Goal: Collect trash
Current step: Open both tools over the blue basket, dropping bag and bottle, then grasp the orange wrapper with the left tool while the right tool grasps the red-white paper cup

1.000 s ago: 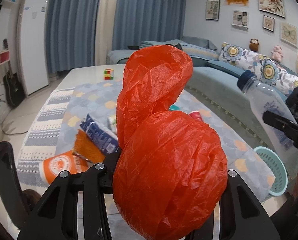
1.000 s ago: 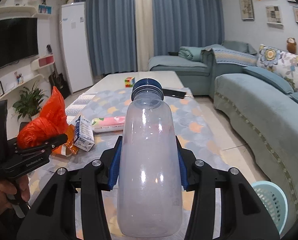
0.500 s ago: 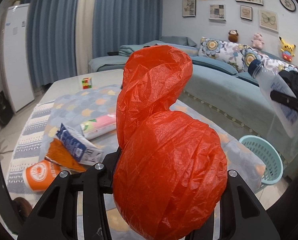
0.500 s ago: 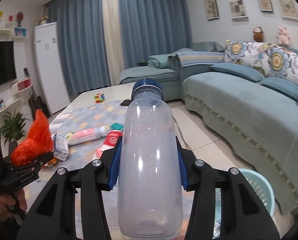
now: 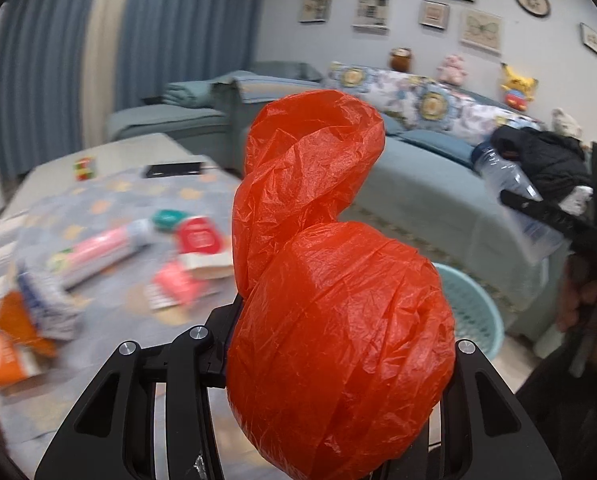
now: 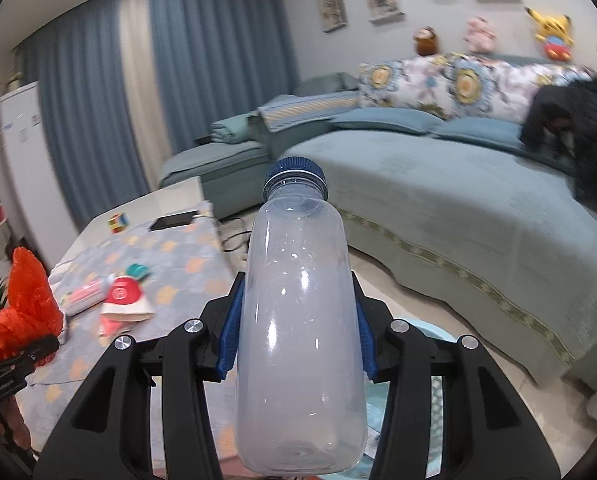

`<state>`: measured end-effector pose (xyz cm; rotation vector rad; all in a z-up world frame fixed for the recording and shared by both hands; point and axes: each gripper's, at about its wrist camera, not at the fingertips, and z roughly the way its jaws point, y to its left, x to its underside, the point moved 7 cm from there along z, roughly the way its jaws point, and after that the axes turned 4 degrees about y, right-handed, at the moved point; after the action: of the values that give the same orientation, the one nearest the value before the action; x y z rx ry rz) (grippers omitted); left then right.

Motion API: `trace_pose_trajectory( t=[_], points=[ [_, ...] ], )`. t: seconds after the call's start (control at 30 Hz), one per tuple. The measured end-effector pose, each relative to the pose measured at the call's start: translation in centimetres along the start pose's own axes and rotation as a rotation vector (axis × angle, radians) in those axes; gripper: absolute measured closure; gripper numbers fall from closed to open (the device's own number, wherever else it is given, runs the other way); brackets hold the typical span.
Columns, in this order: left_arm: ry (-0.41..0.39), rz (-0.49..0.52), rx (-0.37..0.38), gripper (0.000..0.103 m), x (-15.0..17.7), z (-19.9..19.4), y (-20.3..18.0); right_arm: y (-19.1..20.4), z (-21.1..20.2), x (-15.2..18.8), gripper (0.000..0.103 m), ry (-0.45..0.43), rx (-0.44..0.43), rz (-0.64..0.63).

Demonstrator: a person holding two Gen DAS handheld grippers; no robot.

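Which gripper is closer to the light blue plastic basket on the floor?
Right. The right gripper, holding the clear bottle, hangs right over the basket. The left gripper, holding the orange bag, is beside it, nearer the table.

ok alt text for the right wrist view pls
The right gripper clamps a clear plastic bottle with a blue cap, held above a pale teal basket. Left, a cloth-covered table holds litter; a teal sofa lies behind.
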<state>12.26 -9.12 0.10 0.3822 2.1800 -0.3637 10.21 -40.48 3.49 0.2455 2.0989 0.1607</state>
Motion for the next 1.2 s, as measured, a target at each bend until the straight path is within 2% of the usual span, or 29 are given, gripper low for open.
trace_pose_trajectory(
  t=[0.17, 0.23, 0.33, 0.4, 0.43, 0.5, 0.6, 0.7, 0.9, 0.97, 1.1, 1.2],
  points=[
    [0.05, -0.005, 0.134, 0.061, -1.7, 4.9, -6.1, -6.3, 0.5, 0.6, 0.059, 0.061, 0.044, 0.125],
    [0.085, -0.008, 0.191, 0.061, -2.5, 7.7, -9.1, -7.5, 1.0, 1.1, 0.059, 0.097, 0.058, 0.158],
    [0.122, 0.019, 0.239, 0.061, -3.6, 10.7, -12.5, -9.1, 1.8, 1.8, 0.059, 0.149, 0.096, 0.172],
    [0.167, 0.024, 0.287, 0.059, -3.8, 12.7, -14.7, -9.5, 2.8, 2.6, 0.059, 0.214, 0.11, 0.158],
    [0.205, 0.02, 0.325, 0.056, -3.8, 13.6, -15.7, -9.9, 3.1, 2.8, 0.058, 0.237, 0.133, 0.158],
    [0.295, 0.008, 0.389, 0.036, -3.0, 15.4, -17.1, -10.4, 3.1, 2.9, 0.055, 0.239, 0.17, 0.151],
    [0.3, 0.015, 0.322, 0.032, -2.2, 16.2, -17.1, -10.7, 2.3, 2.6, 0.048, 0.199, 0.151, 0.18],
    [0.294, 0.032, 0.303, 0.032, -1.3, 15.5, -16.3, -10.8, 2.1, 2.5, 0.047, 0.186, 0.134, 0.209],
    [0.268, 0.141, 0.132, 0.032, 0.5, 12.4, -11.8, -9.7, 2.0, 2.2, 0.047, 0.184, 0.118, 0.204],
    [0.261, 0.186, 0.041, 0.031, 1.3, 11.3, -9.7, -8.7, 1.9, 2.1, 0.047, 0.183, 0.103, 0.189],
    [0.241, 0.343, -0.255, 0.029, 3.0, 8.8, -3.8, -6.6, 2.1, 2.0, 0.047, 0.186, 0.086, 0.144],
    [0.224, 0.349, -0.408, 0.026, 3.1, 5.7, 2.1, -4.1, 2.3, 1.7, 0.047, 0.189, 0.025, 0.131]
  ],
)
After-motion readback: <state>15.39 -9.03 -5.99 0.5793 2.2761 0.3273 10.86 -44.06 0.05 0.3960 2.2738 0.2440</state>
